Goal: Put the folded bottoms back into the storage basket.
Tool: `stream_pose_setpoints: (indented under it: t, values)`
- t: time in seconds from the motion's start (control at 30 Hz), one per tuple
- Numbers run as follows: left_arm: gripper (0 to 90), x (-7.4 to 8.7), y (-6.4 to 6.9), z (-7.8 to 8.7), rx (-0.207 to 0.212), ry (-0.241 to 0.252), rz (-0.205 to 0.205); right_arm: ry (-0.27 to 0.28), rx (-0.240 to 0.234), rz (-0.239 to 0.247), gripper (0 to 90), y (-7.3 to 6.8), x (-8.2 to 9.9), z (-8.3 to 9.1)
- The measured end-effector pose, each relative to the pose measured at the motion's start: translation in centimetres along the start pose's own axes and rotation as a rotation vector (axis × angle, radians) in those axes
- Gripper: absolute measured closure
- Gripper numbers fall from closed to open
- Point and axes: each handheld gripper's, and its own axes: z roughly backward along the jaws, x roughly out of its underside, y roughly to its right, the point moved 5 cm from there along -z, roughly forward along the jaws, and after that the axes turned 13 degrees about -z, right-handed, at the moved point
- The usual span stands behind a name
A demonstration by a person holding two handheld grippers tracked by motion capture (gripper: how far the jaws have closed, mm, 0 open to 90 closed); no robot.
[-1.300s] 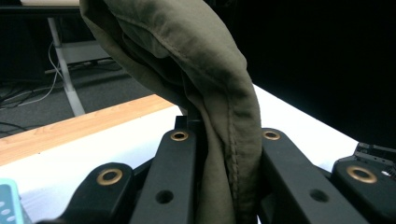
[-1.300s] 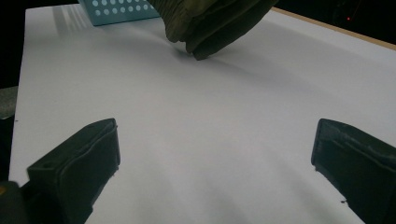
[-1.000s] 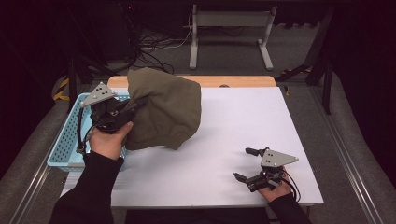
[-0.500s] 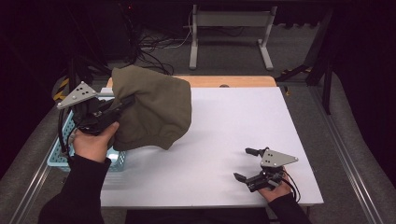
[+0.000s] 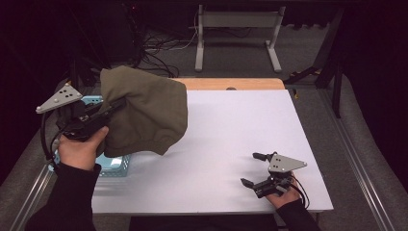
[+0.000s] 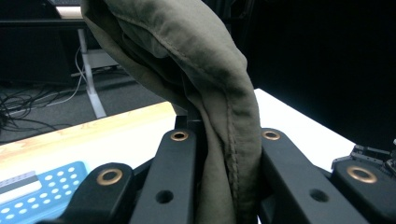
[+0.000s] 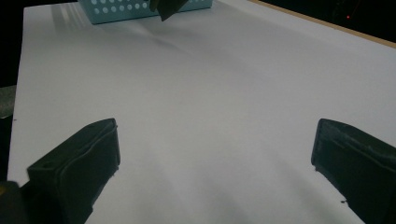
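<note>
**Olive cloth lifted at the table's left**

Above the blue basket (image 5: 113, 163), your left gripper (image 5: 115, 103) pinches the olive cloth (image 5: 144, 113), which hangs clear of the white table (image 5: 231, 134). Your right gripper (image 5: 250, 169) rests near the front edge, jaws spread wide, gripping nothing.

The room is dim and dark at its edges, while overhead light falls bright on the white desk (image 5: 231, 139), almost washing it out, and a soft shadow lies beneath the hanging olive cloth (image 5: 144, 113). Up close, the black jaws look soft and slightly out of focus, and the blue basket (image 7: 140, 9) is hazy.
</note>
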Motion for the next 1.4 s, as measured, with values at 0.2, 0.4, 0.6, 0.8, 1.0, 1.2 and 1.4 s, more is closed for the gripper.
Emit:
stream_pose_setpoints:
  t: [0.2, 0.4, 0.6, 0.8, 1.0, 1.2, 1.4]
  values:
    - [83.5, 0.1, -0.3, 1.2, 0.000, -0.013, 0.007, -0.003, 0.001, 0.001, 1.7, 0.0, 0.0, 0.0]
    - [83.5, 0.4, -0.8, 2.2, -0.007, -0.029, 0.015, -0.003, 0.002, 0.002, 1.7, 0.0, 0.0, 0.0]
    - [83.5, 1.0, -1.6, 3.3, -0.023, -0.049, 0.025, -0.005, 0.004, 0.003, 1.7, 0.0, 0.0, -0.1]
    - [83.5, 1.4, -2.4, 4.1, -0.029, -0.064, 0.034, -0.006, 0.004, 0.002, 1.7, 0.0, 0.0, -0.1]
    - [83.5, 2.0, -3.5, 4.9, -0.033, -0.072, 0.063, -0.009, 0.006, 0.003, 1.7, 0.0, 0.1, -0.1]
    - [83.4, 2.5, -4.5, 5.2, -0.041, -0.090, 0.067, -0.008, 0.006, 0.003, 1.7, 0.0, 0.1, -0.1]
    - [83.4, 3.2, -6.0, 5.1, -0.038, -0.107, 0.107, -0.008, 0.010, 0.005, 1.7, 0.0, 0.1, -0.1]
